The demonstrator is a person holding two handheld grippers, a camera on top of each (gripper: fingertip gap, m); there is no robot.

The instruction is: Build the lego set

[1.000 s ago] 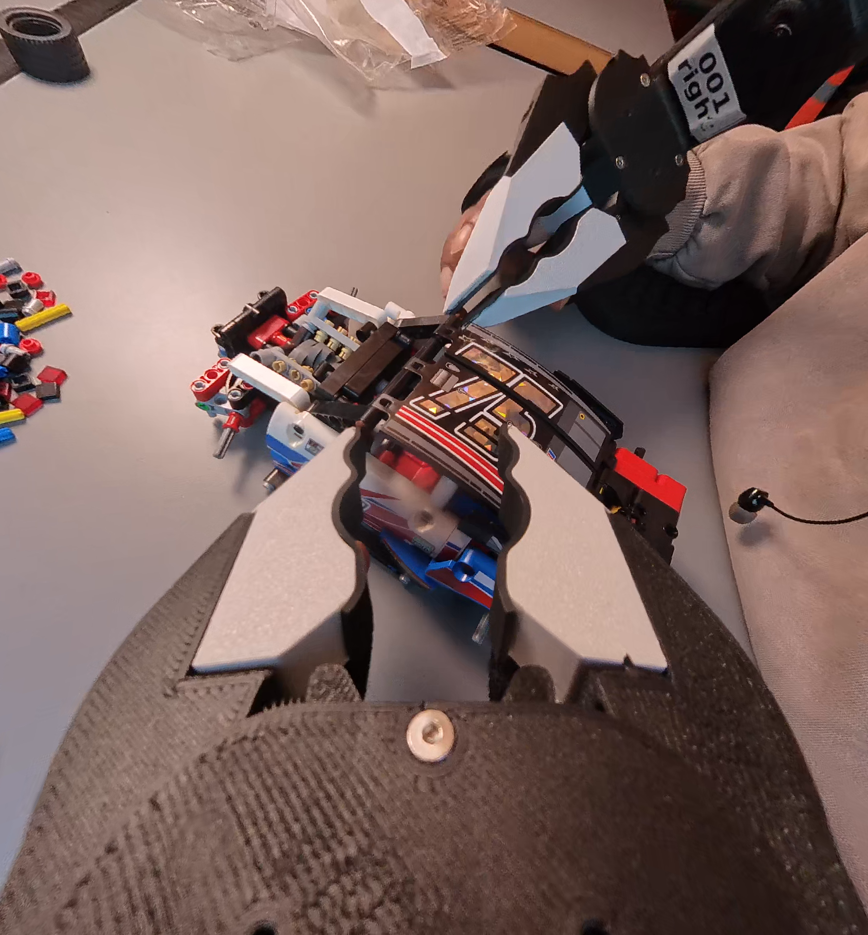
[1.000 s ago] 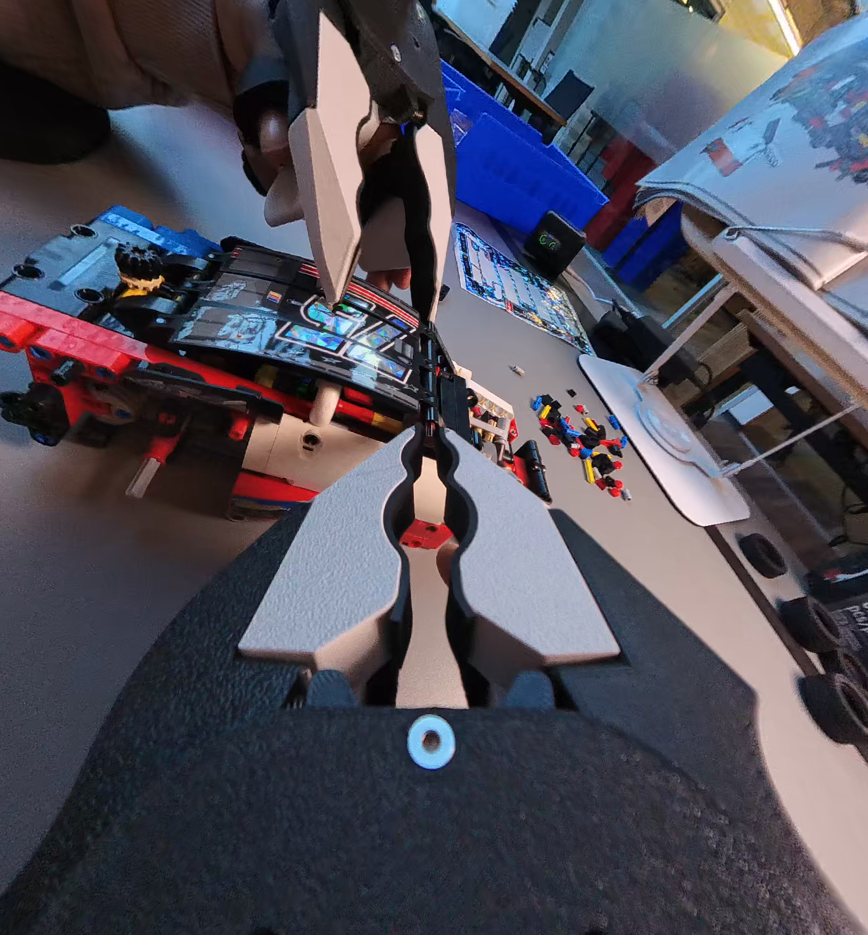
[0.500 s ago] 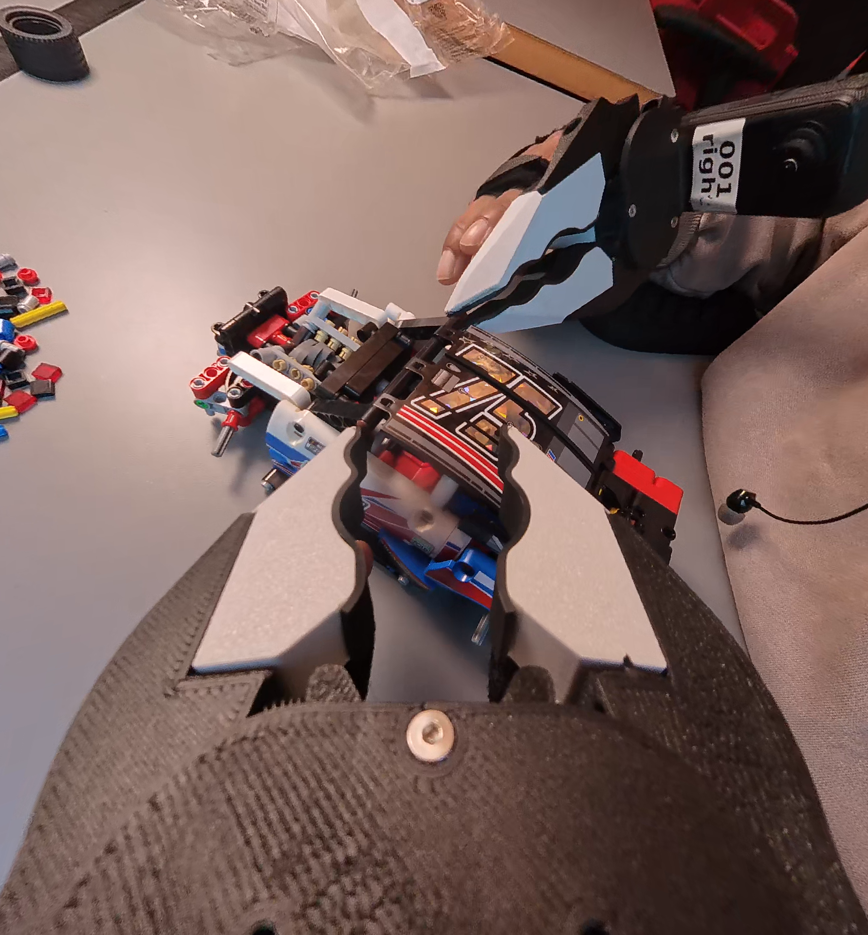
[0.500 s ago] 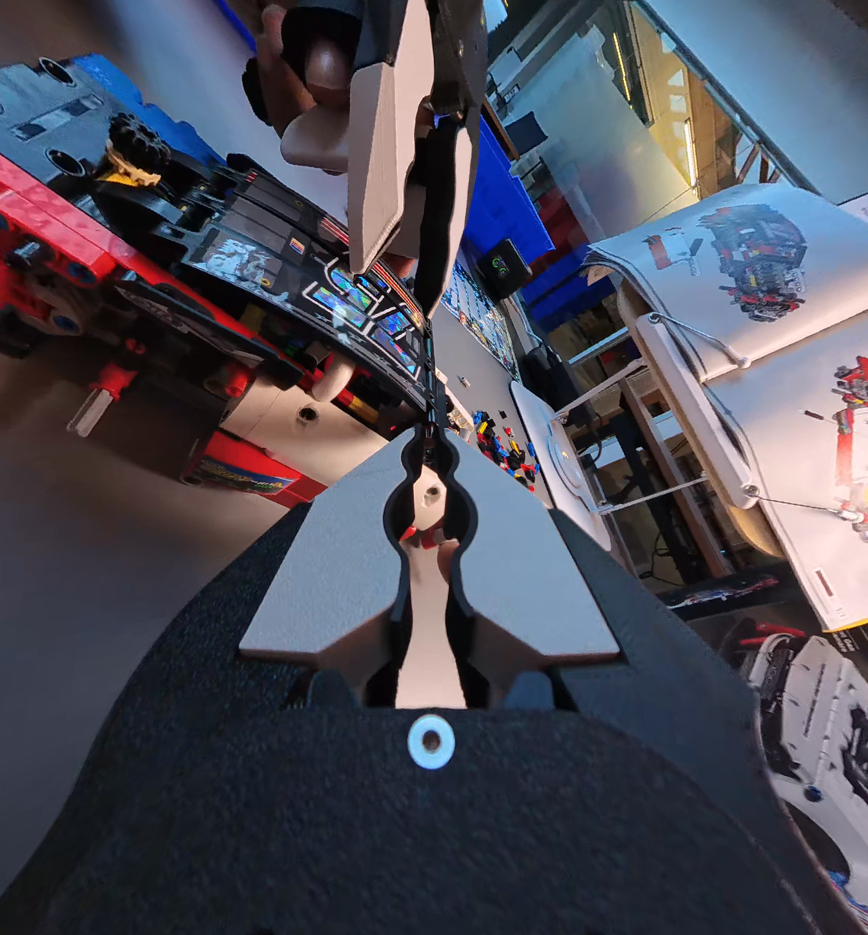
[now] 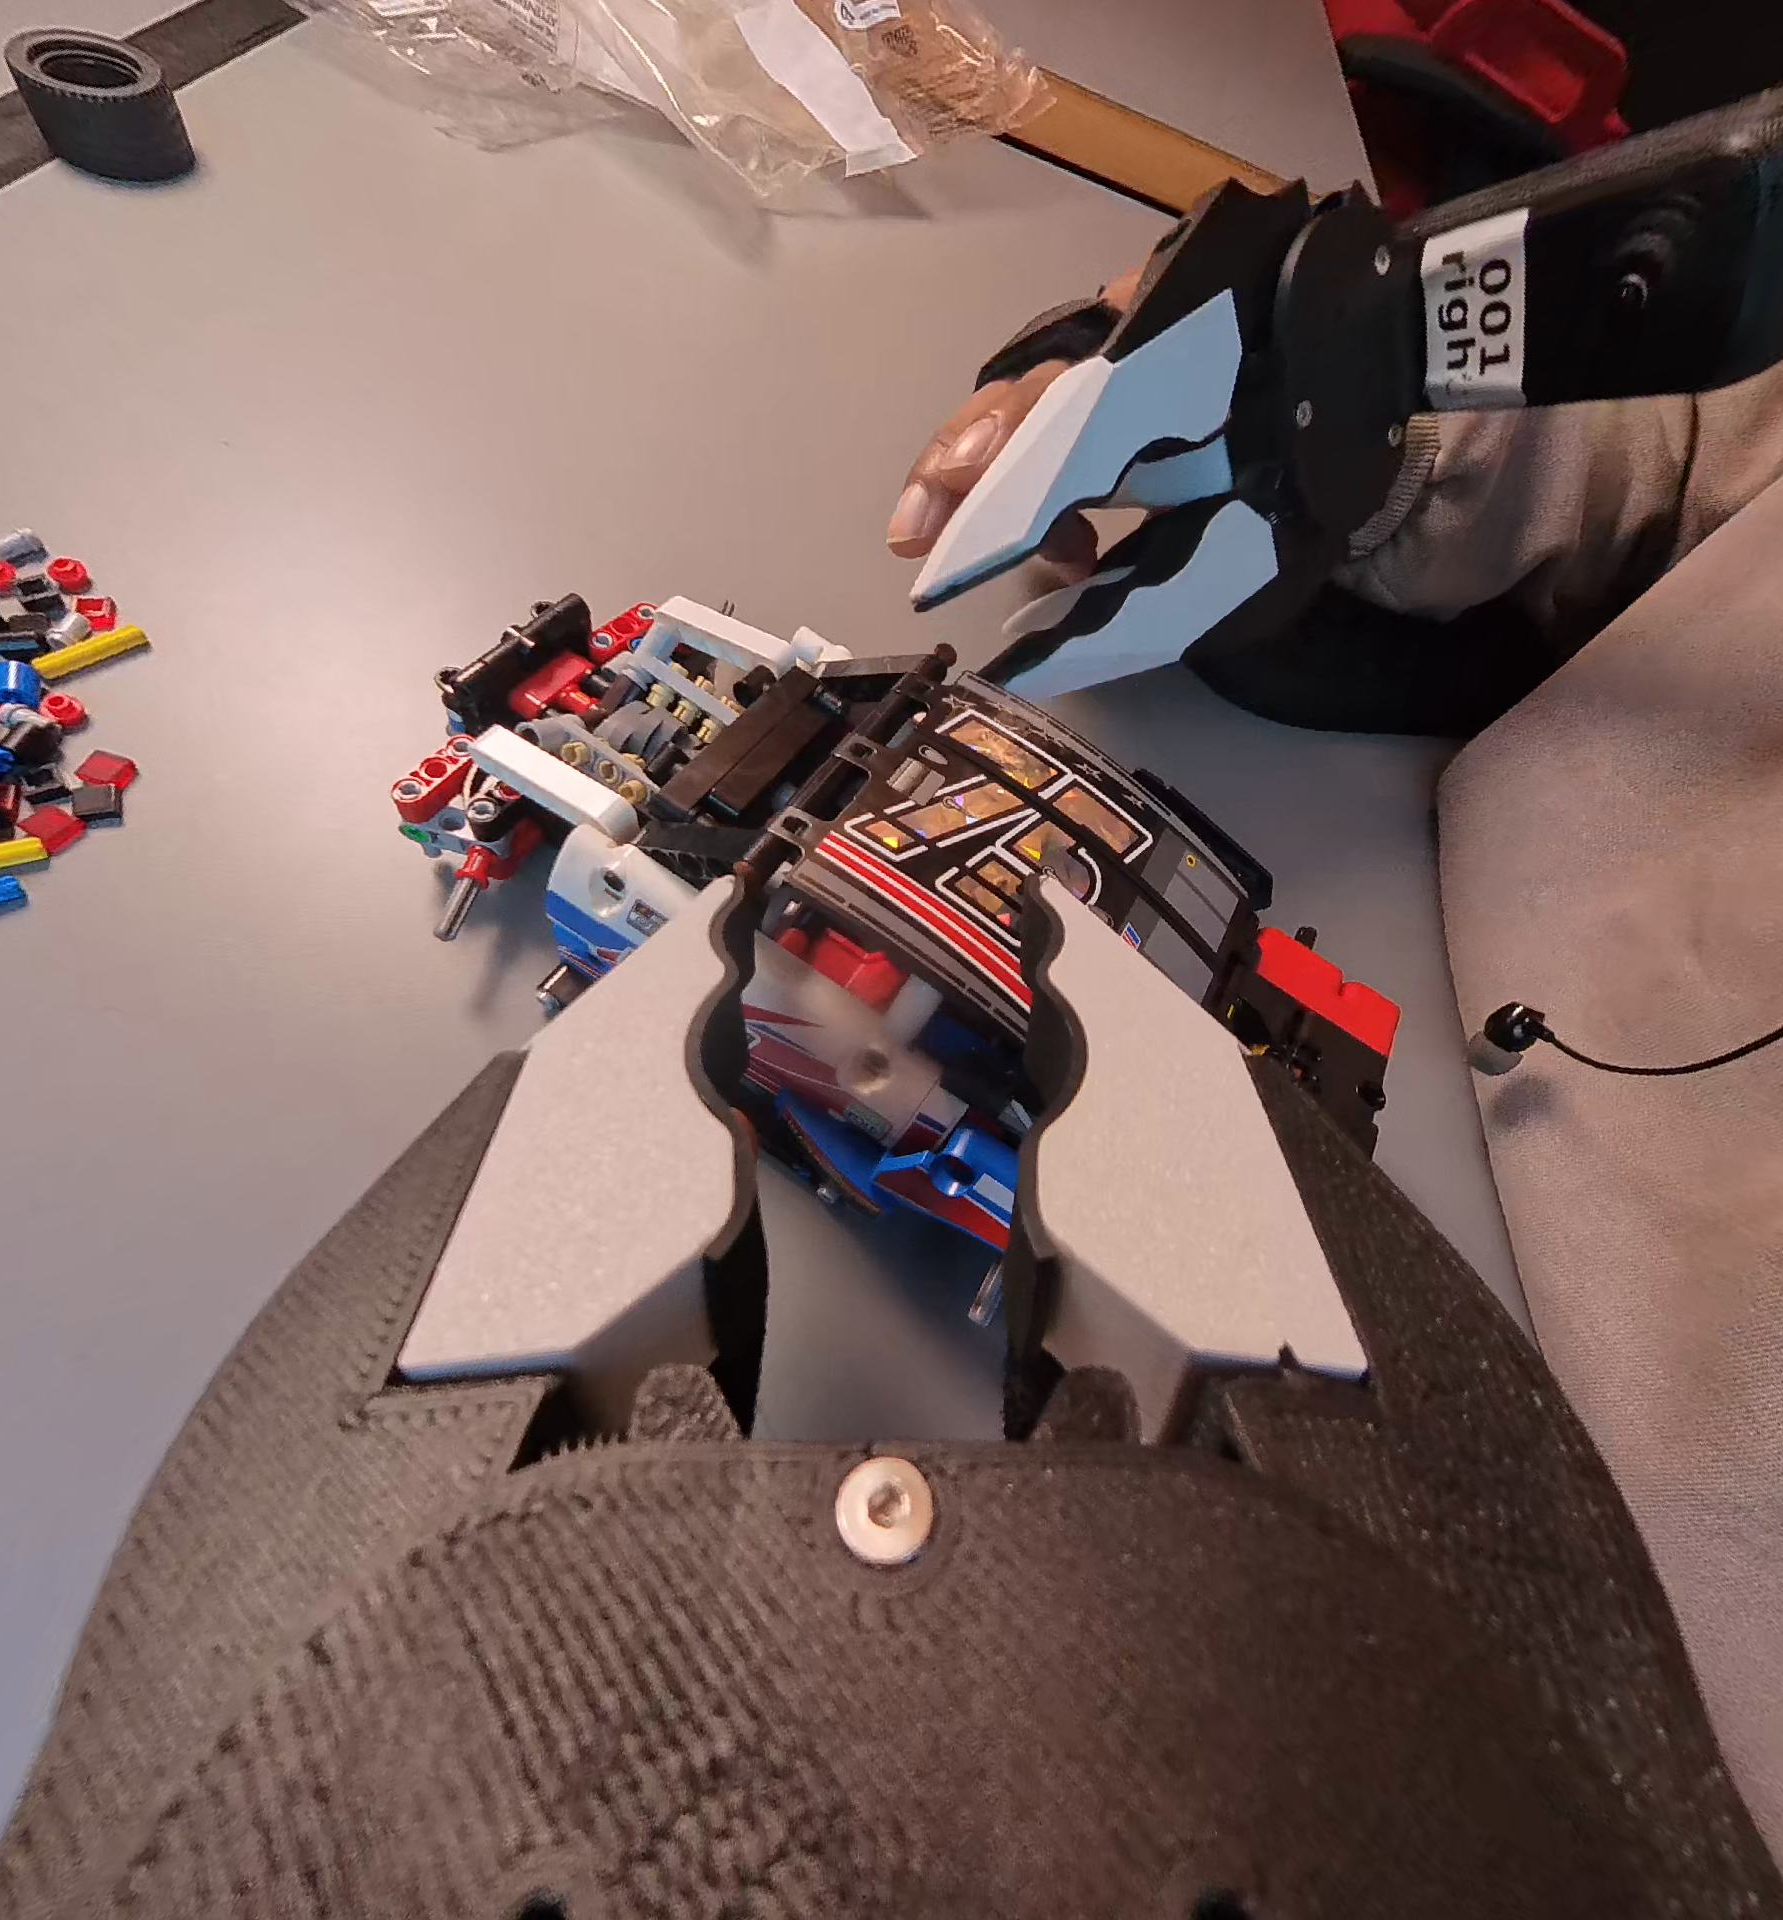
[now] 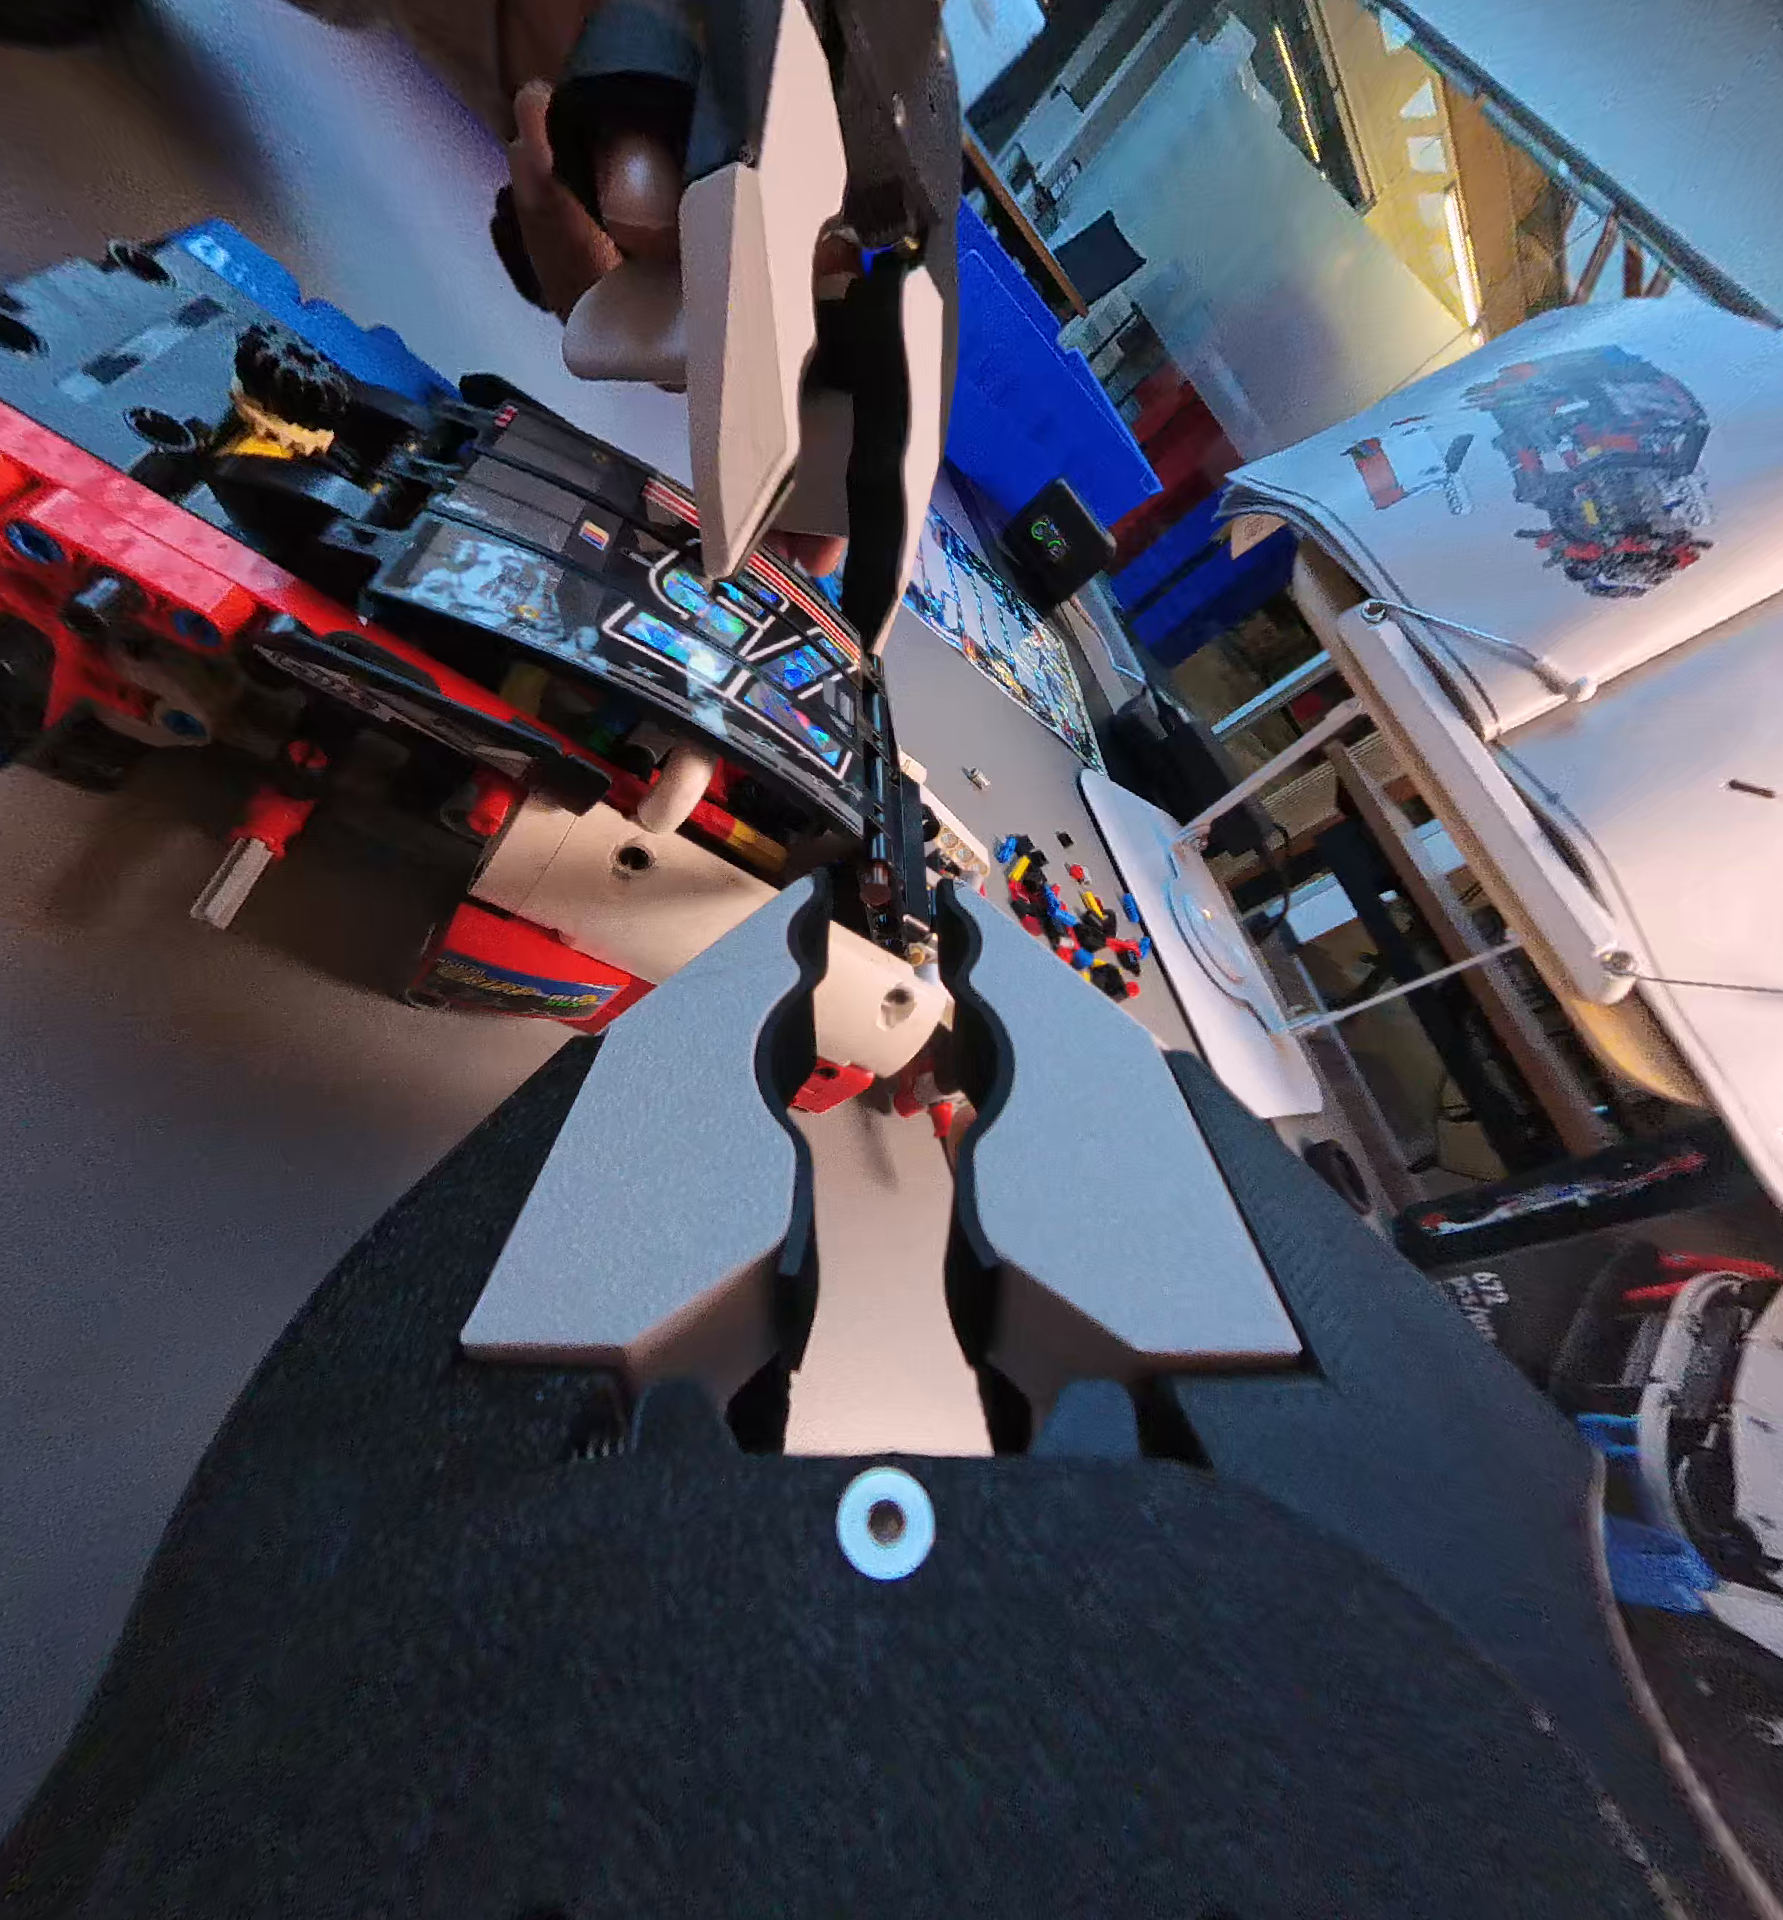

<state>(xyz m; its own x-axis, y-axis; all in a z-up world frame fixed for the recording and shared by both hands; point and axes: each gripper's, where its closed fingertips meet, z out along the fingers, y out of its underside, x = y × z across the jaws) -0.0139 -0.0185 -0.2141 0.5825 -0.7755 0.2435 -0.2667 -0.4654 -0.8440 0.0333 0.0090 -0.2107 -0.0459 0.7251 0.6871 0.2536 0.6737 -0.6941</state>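
Note:
A part-built lego car [image 5: 970, 831] with a black stickered roof, red tail and blue and white sides lies on the grey table; it also shows in the right wrist view [image 6: 554, 644]. My left gripper [image 5: 882, 904] is open, its tips resting on the roof; it shows from the far side in the right wrist view [image 6: 793, 608]. My right gripper [image 6: 879, 904] is open, just short of the black bar [image 6: 882, 769] at the roof's front edge. In the left wrist view the right gripper [image 5: 970, 634] hovers by that bar [image 5: 845, 758], its fingers apart.
A pile of loose small pieces [image 5: 14, 727] lies at the left, also in the right wrist view [image 6: 1063, 914]. A black tyre [image 5: 97, 120] and clear bags [image 5: 710, 83] lie at the back. An open instruction book [image 6: 1593, 520] stands on a holder. A person's sleeve [image 5: 1645, 935] lies at the right. Left tips to right tips: about 7 cm.
My right gripper has rolled over and opened, letting go of the black bar at the roof's front edge. The left gripper and the car have not moved.

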